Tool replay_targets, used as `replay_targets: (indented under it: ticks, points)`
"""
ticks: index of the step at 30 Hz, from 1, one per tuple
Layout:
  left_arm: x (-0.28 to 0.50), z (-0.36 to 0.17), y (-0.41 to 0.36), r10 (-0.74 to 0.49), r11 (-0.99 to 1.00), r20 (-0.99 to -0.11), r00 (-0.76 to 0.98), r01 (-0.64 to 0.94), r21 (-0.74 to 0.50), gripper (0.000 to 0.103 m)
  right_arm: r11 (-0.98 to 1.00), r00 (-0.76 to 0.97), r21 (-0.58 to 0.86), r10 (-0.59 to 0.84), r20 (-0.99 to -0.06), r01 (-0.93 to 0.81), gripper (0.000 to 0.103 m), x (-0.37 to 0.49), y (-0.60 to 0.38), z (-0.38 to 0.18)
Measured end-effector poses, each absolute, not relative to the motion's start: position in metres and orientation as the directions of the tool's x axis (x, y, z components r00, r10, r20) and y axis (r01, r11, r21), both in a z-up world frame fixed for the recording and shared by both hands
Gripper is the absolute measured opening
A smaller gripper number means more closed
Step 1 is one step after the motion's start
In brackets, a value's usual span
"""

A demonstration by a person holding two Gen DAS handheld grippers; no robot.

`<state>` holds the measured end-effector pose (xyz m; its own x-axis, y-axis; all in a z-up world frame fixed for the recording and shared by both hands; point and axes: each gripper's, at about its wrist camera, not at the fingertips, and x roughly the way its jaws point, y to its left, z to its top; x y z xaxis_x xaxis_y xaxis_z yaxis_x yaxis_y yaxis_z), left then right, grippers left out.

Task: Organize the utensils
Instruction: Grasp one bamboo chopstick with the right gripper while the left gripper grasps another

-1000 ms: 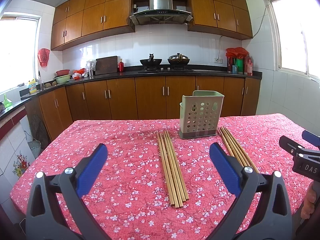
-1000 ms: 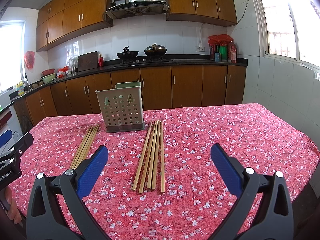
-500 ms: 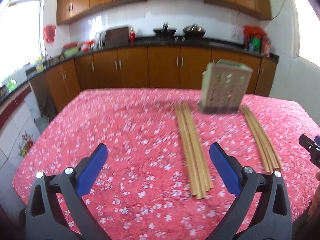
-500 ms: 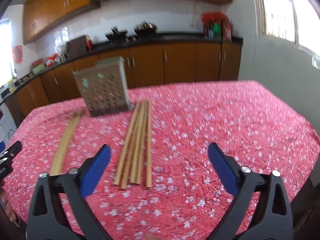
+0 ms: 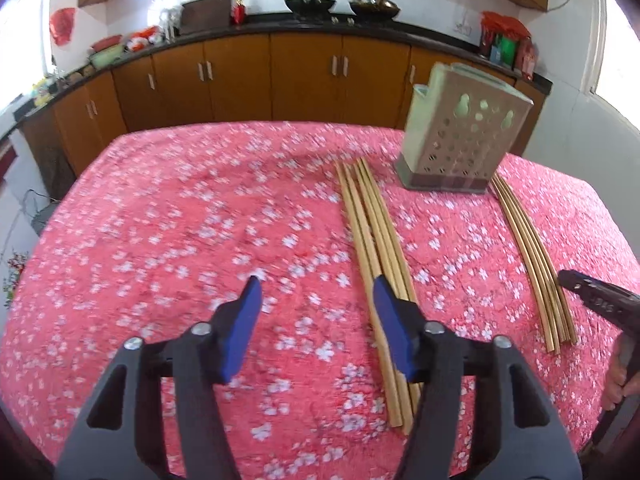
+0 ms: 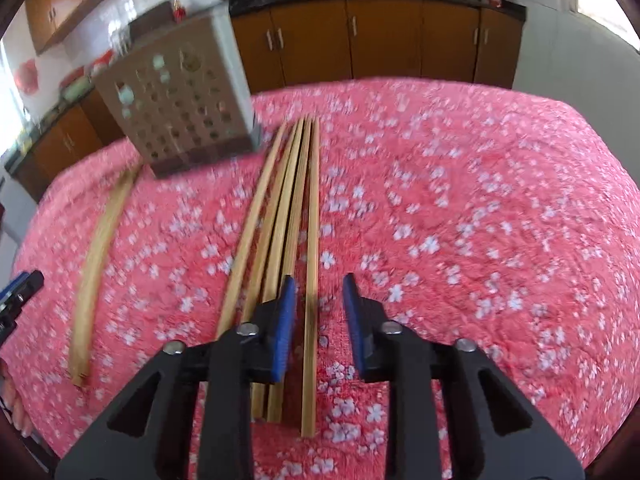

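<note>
- No readable text here: small white lettering on the right gripper (image 5: 600, 304), off beyond the left's right finger, is too blurred.

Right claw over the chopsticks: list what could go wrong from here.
1. The right claw straddles the outermost chopstick, but its left pad sits over the neighbours, so it may snag them too.
2. The sticks lie flat on the soft cloth; a pinch could slip or roll them.
</note>
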<state>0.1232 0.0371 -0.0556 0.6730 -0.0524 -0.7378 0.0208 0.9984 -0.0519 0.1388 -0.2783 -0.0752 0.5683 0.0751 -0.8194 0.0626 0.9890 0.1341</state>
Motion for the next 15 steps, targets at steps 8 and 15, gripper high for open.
replay_targets:
  ticks: [8, 15]
  points:
    - [0.133, -0.076, 0.022, -0.136, 0.991, -0.796, 0.590, 0.096, -0.098, 0.026, 0.988, 0.586, 0.118, 0.038, -0.810, 0.100, 0.008, 0.134, -0.290, -0.080]
    - [0.135, -0.082, 0.015, -0.138, 0.989, -0.817, 0.560, 0.118, -0.086, 0.019, 0.991, 0.592, 0.097, 0.022, -0.805, 0.096, 0.008, 0.132, -0.286, -0.078]
